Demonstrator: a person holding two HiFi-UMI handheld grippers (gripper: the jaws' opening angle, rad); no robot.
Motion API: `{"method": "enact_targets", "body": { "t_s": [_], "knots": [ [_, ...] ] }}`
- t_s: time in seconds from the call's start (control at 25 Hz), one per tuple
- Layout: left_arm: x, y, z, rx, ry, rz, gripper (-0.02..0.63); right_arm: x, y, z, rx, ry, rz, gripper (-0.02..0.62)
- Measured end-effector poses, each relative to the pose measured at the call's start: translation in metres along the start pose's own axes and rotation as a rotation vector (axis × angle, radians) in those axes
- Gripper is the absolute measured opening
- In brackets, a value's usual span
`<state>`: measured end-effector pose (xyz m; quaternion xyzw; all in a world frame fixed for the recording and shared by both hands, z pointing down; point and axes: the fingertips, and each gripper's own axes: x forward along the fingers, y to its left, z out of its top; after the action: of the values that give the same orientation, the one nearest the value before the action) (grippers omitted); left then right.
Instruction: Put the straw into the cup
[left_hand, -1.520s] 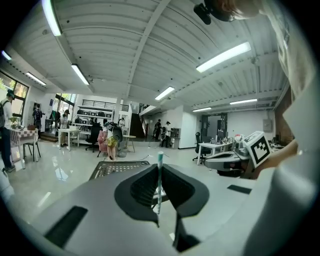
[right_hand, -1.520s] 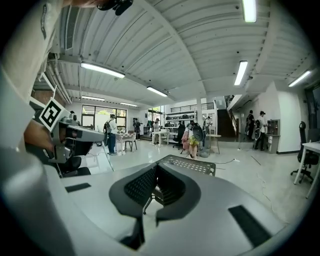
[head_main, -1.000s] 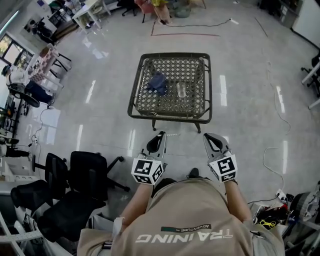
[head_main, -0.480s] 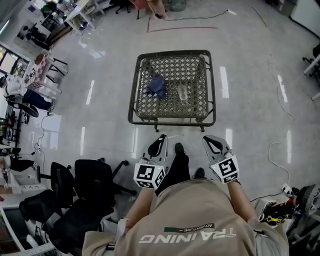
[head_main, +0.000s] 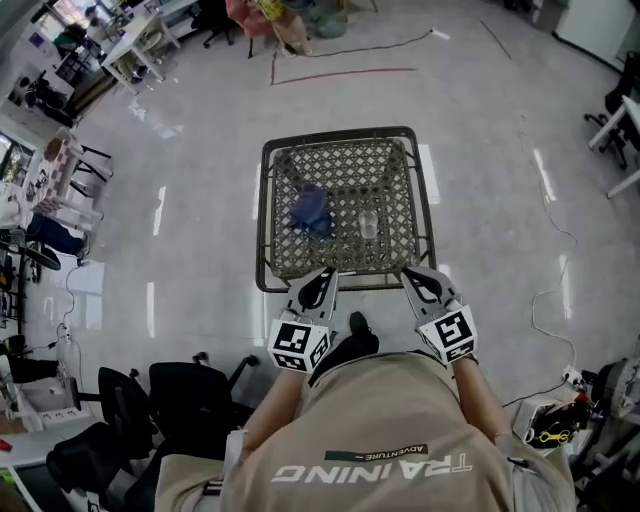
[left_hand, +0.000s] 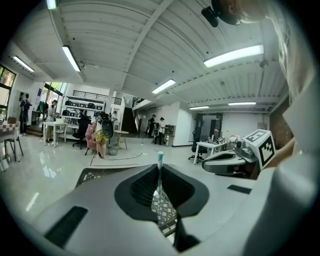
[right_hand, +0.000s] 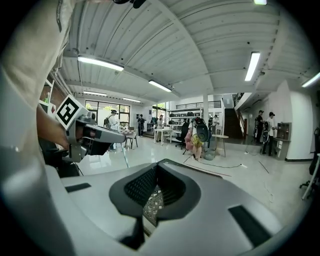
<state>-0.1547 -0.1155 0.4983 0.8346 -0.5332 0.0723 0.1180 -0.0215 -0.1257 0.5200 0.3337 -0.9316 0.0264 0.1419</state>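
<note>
A clear cup (head_main: 368, 226) stands upright on the woven top of a low dark-framed table (head_main: 262, 215), right of centre. My left gripper (head_main: 322, 272) hovers at the table's near edge, shut on a thin teal-and-white striped straw (left_hand: 159, 172) that stands upright between its pads (left_hand: 160, 200). My right gripper (head_main: 415, 273) is alongside it at the same edge, its jaws together and holding nothing (right_hand: 150, 202). The cup lies ahead of both grippers and between them, and neither touches it. In the head view I cannot make out the straw.
A crumpled blue cloth (head_main: 310, 210) lies on the table left of the cup. Black office chairs (head_main: 190, 395) stand at my left on the glossy floor. Cables (head_main: 545, 300) trail across the floor to the right. Desks and people are far off across the hall.
The person has walked forward: the table has come closer, and both grippers now reach its near edge. The straw stays clamped in the left gripper.
</note>
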Motion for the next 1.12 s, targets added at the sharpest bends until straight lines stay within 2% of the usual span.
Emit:
{"method": "enact_targets", "body": {
  "t_s": [0.24,0.52,0.88,1.12],
  "knots": [
    [0.023,0.038,0.013,0.028,0.0,-0.038,0.035,0.03,-0.001,0.014,0.055,-0.021,0.003,0.017],
    [0.056,0.05,0.022,0.02,0.013,-0.036,0.035,0.043,-0.026,0.019,0.067,-0.019,-0.002,0.017],
    [0.102,0.044,0.037,0.033,0.008,0.04,0.035,0.07,-0.09,0.021,0.054,-0.049,0.066,0.017],
    [0.123,0.04,0.031,0.06,0.027,0.086,0.035,0.084,-0.119,0.022,0.044,-0.056,0.118,0.017]
  ]
}}
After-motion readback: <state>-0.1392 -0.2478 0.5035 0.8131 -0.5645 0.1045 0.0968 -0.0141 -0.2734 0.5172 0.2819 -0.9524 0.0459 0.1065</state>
